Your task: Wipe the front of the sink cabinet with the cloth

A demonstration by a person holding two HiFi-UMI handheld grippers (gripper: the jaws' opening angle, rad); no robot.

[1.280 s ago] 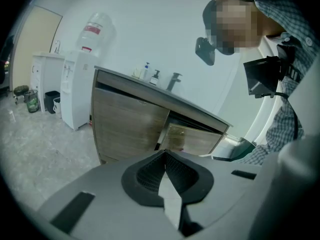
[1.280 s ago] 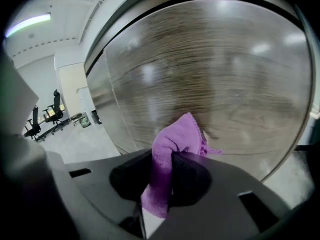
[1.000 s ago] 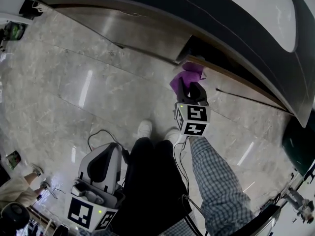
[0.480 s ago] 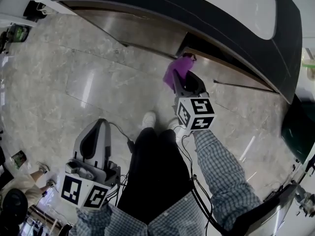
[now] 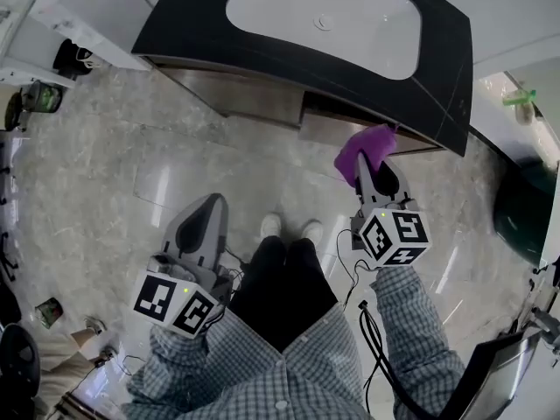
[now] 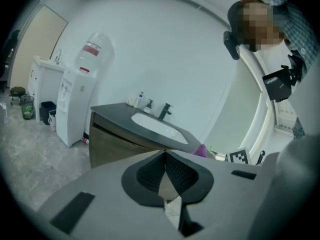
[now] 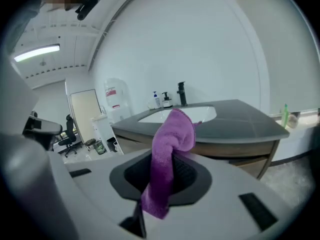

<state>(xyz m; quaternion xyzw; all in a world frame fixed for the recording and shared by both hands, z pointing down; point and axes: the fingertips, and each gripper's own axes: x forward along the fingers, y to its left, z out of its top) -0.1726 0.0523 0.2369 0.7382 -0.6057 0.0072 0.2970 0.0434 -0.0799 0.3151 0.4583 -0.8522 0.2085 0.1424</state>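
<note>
No words or numbers can be read anywhere. The red label on the water bottle is too blurred to make out, and the marker cubes carry only black-and-white square patterns

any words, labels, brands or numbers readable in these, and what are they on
Nothing can be read in any view.
On the water bottle: a red label, print too blurred to read.
On the soap bottles: labels too small to read.
On the left gripper and right gripper: square markers only, no letters or numbers.
On the cloth: no print shows.
</note>
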